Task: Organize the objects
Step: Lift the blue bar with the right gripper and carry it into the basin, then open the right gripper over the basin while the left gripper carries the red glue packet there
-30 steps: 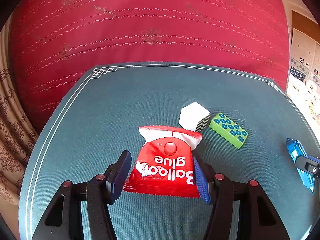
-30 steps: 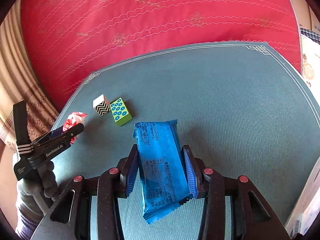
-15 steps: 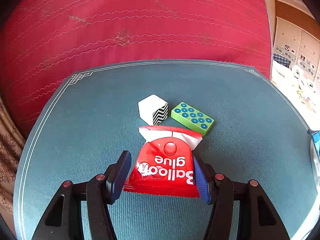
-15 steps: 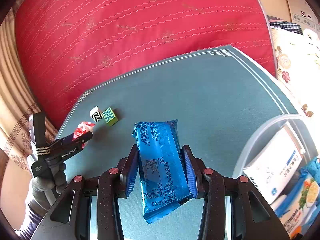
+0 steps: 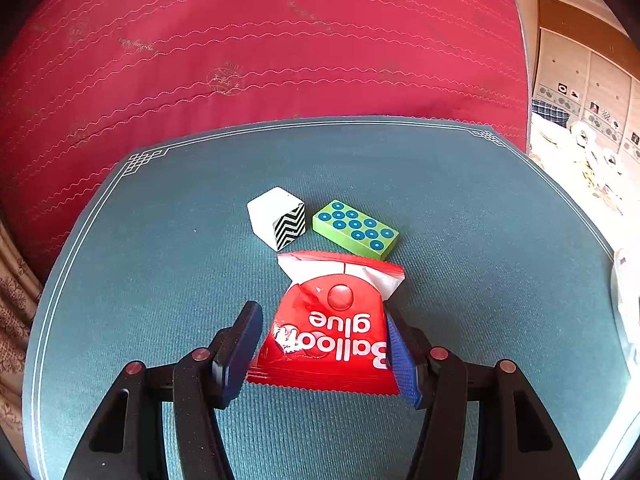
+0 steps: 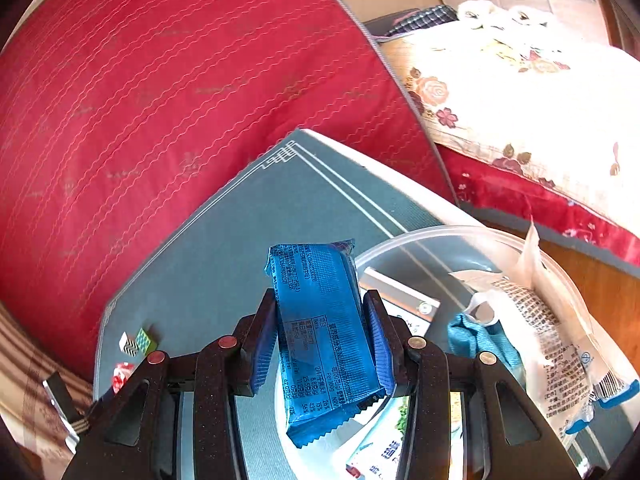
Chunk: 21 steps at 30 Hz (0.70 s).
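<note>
My left gripper [image 5: 320,320] is shut on a red "Balloon glue" packet [image 5: 332,344], held just above the teal mat [image 5: 160,280]. Just beyond the packet, a white cube with a zigzag face [image 5: 276,222] and a green block with blue dots [image 5: 355,229] rest side by side on the mat. A blue snack wrapper [image 6: 320,320] stands upright in my right gripper [image 6: 320,300], which is shut on it over the near left rim of a clear plastic tub [image 6: 440,232]. Far left in the right wrist view, the cube [image 6: 127,343], the green block [image 6: 145,340] and the red packet [image 6: 122,374] look small.
The tub holds a white printed bag [image 6: 540,340], a teal cloth [image 6: 476,340] and a flat box [image 6: 400,300]. A red quilted mattress [image 5: 280,60] rises behind the mat. A bed with a floral cover [image 6: 520,100] lies to the right, a curtain [image 5: 16,312] to the left.
My right gripper has swung right and rolled with the blue wrapper, from over the open mat to above the tub. The left gripper shifted a little with the red packet toward the two blocks.
</note>
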Available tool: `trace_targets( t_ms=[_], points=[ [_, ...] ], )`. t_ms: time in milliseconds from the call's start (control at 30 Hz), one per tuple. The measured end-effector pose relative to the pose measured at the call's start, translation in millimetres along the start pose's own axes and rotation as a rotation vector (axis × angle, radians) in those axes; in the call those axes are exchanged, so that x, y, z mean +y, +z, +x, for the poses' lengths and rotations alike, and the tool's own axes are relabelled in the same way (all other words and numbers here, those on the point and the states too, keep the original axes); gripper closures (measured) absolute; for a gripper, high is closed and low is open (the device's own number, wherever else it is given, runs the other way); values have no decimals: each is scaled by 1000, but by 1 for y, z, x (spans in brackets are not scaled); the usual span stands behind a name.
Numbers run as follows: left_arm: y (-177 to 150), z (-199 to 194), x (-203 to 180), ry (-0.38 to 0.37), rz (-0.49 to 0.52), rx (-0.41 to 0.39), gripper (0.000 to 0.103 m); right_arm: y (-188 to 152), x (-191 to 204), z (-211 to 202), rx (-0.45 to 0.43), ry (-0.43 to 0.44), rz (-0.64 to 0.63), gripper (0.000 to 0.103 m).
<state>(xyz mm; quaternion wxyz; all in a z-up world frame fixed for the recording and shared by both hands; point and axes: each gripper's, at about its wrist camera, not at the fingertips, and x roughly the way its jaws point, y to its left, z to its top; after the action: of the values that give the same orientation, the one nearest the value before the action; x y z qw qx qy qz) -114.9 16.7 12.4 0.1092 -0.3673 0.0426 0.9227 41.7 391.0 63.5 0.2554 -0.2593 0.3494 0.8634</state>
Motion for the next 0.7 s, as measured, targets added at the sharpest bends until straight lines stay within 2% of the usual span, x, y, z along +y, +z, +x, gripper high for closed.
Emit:
trace_targets(
  t_ms=[100,267,467,700],
  points=[
    [-1,-1,0,-5,-6,2,40,6,-16,8,10,-30,86,60],
    [-2,-4,-1,-5,-12,-3,40,6,-25,17,19,-90,138,59],
    [-3,-5,-2,-5,-15,-2,40,4,-26,19,25,-110,141,59],
    [-2,-7,-3,-7,-13,-8,40,-1,-19,2,22,-89,112,57]
  ],
)
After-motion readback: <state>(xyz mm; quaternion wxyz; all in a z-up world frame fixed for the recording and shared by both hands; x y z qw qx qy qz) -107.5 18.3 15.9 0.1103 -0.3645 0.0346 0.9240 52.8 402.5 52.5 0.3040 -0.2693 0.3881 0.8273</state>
